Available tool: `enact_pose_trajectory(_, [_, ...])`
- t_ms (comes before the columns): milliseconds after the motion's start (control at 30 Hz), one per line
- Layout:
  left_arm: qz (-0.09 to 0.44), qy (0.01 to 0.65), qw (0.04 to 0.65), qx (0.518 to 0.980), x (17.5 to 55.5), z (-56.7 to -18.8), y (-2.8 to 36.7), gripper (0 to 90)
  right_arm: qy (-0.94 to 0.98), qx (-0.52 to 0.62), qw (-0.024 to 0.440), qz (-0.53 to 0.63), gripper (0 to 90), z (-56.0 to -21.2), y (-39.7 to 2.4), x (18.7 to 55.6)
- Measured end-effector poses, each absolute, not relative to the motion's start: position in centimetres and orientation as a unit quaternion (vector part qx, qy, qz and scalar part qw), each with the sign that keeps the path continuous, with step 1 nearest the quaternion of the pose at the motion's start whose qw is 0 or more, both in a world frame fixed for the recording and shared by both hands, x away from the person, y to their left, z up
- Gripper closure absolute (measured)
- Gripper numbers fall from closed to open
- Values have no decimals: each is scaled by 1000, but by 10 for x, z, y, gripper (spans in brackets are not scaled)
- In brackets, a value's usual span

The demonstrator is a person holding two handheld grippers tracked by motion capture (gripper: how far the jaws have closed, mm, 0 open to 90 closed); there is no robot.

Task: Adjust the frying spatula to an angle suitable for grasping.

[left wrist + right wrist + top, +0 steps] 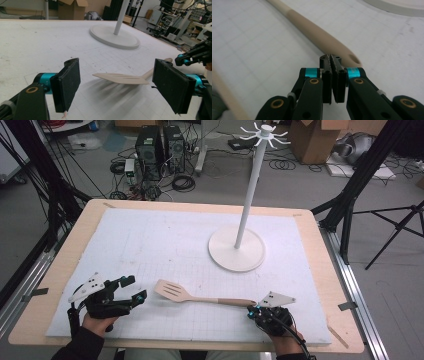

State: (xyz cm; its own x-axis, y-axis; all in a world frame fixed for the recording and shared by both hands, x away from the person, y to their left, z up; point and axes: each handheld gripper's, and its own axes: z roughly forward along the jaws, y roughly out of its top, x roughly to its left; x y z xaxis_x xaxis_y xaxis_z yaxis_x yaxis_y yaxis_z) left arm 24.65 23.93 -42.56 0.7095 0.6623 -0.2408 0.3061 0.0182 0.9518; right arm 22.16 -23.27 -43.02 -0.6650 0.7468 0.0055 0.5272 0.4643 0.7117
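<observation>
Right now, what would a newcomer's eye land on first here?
The tall white hook stand on the white mat's far right. Then the slotted wooden spatula lying near the front edge, the open left gripper facing its blade, the right gripper shut at its handle end.

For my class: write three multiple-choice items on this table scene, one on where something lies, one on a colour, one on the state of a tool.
1. The spatula lies
A. between the two tools
B. on the stand's base
C. off the table

2. The stand is
A. black
B. white
C. red

3. The left tool is
A. shut
B. open
C. gripping the spatula

Answers: 1 A, its blade points toward the left tool and its handle end reaches the right tool. 2 B, pole and round base are white. 3 B, its pads stand wide apart with nothing between them.
</observation>
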Motion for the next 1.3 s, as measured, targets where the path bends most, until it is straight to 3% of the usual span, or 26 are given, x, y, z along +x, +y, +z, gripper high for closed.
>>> enact_pose_trajectory(233, [143, 353, 621, 685, 246, -425, 239, 228, 849, 385, 160, 325, 879, -435, -230, 226])
enact_pose_trajectory(633, [145, 355, 618, 687, 246, -426, 239, 229, 847, 387, 213, 294, 884, -435, -228, 236])
enact_pose_trajectory(1300, [143, 353, 619, 687, 246, -426, 238, 228, 817, 441, 235, 287, 842, -436, -217, 296])
